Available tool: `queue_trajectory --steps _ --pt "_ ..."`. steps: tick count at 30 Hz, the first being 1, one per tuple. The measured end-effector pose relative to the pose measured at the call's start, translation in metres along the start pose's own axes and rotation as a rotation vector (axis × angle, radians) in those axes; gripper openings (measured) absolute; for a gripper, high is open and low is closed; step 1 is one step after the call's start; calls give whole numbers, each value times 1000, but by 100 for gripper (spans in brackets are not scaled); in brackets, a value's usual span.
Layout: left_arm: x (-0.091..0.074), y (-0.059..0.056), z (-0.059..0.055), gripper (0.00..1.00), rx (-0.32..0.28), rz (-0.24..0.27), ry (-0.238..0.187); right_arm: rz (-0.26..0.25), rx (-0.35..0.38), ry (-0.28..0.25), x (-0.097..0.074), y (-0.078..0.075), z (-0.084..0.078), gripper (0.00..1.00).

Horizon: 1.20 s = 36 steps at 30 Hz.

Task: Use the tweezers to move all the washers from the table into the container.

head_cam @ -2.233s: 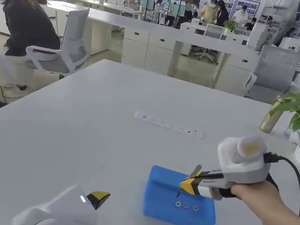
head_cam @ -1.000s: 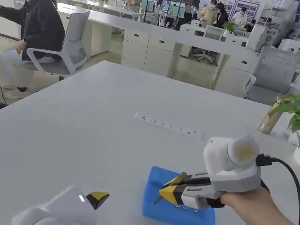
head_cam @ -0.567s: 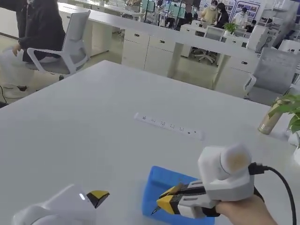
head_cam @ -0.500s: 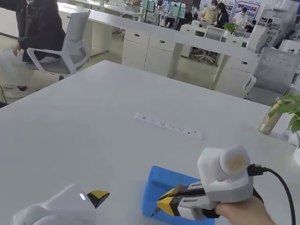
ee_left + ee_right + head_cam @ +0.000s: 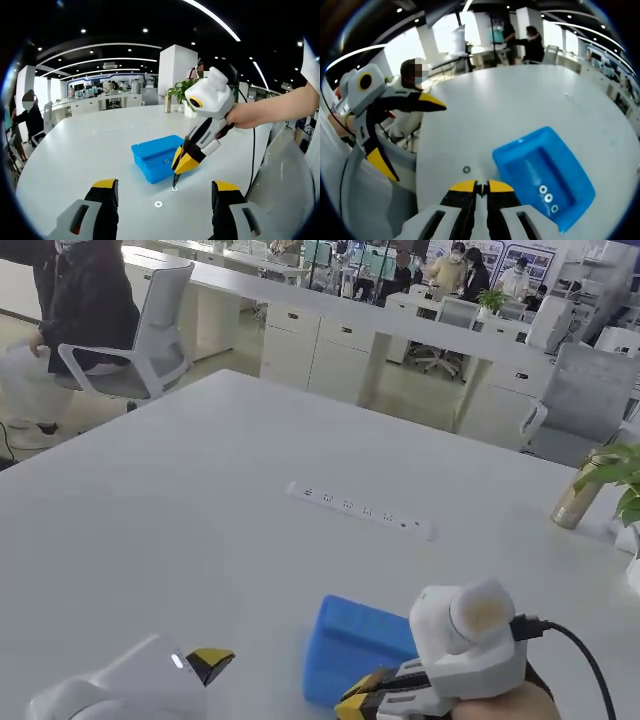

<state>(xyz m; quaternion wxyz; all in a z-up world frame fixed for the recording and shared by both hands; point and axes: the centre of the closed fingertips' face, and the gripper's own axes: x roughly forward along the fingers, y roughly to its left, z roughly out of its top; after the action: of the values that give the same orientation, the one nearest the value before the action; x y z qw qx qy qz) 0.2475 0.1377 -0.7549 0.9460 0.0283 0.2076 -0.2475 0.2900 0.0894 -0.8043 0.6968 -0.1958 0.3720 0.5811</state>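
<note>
**Tweezers being aimed at a loose washer beside the container**

Head view: A blue rectangular plastic container (image 5: 350, 640) is being seen near the front edge of the broad white surface (image 5: 200, 500), likely so that both tools are within short reach of it. The right gripper (image 5: 358, 706) is being held just in front of it. The left gripper (image 5: 210, 661) is being held well to the side, out of the working path. A white power strip (image 5: 360, 508) is being left farther back.

Left gripper view: The left gripper's fingers (image 5: 106, 200) are being held wide apart with nothing between them, apparently idle. The right gripper is being angled steeply down, so the thin dark metal tweezers (image 5: 176, 176) are being aimed tip-first at a small flat metal washer (image 5: 174, 189) just beside the container. A second washer (image 5: 158, 204) is being left nearby.

Right gripper view: The right gripper's fingers (image 5: 465, 186) are being pressed almost together on the tweezers, apparently to squeeze them. Three washers (image 5: 548, 197) are being held inside the container, and one washer (image 5: 466, 170) is being approached on the surface ahead.
</note>
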Motion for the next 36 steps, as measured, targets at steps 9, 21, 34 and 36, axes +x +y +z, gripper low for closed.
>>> queue_trajectory --steps 9,21,34,36 --pt "0 0 0 77 5 0 1 9 -14 37 4 4 -6 3" --pt "0 -1 1 77 6 -2 1 4 -81 69 9 8 -9 3" --pt "3 -3 -4 76 25 -18 29 -63 -186 -10 13 13 -10 3" --pt "3 -4 -4 76 25 -21 30 -78 -152 -32 11 12 -10 3"
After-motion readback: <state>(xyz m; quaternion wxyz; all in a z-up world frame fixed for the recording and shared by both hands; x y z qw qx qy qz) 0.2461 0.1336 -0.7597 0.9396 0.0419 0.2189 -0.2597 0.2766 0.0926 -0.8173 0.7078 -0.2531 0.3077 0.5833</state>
